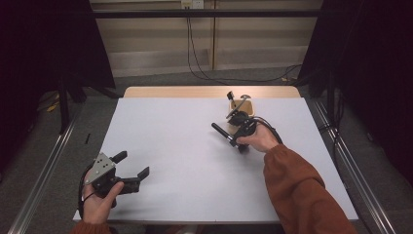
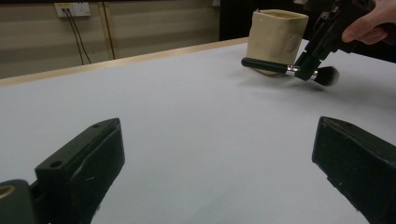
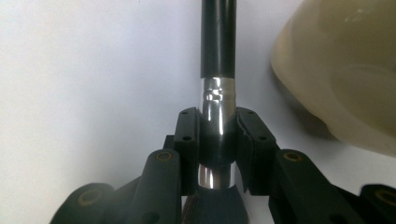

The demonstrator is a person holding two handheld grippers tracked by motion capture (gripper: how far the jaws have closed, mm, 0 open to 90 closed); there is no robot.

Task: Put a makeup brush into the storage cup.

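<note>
Currently logged: my right gripper (image 1: 233,138), jaws clamped on the silver ferrule of the makeup brush (image 2: 285,68), holds it just off the worktop (image 1: 195,161) beside the beige cup (image 1: 243,106) near the far edge; left gripper (image 1: 130,168) idle, jaws open, near-left corner; next, I judge, tilt it handle-first into the cup.

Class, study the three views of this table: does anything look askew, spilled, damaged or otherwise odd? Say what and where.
Nothing is spilled or broken. The cream square holder stands upright near the table's far edge with utensils in it. The black-handled makeup brush with a silver ferrule lies level just above the table only because the right tool clamps its ferrule. The left tool is open, holding nothing.
</note>
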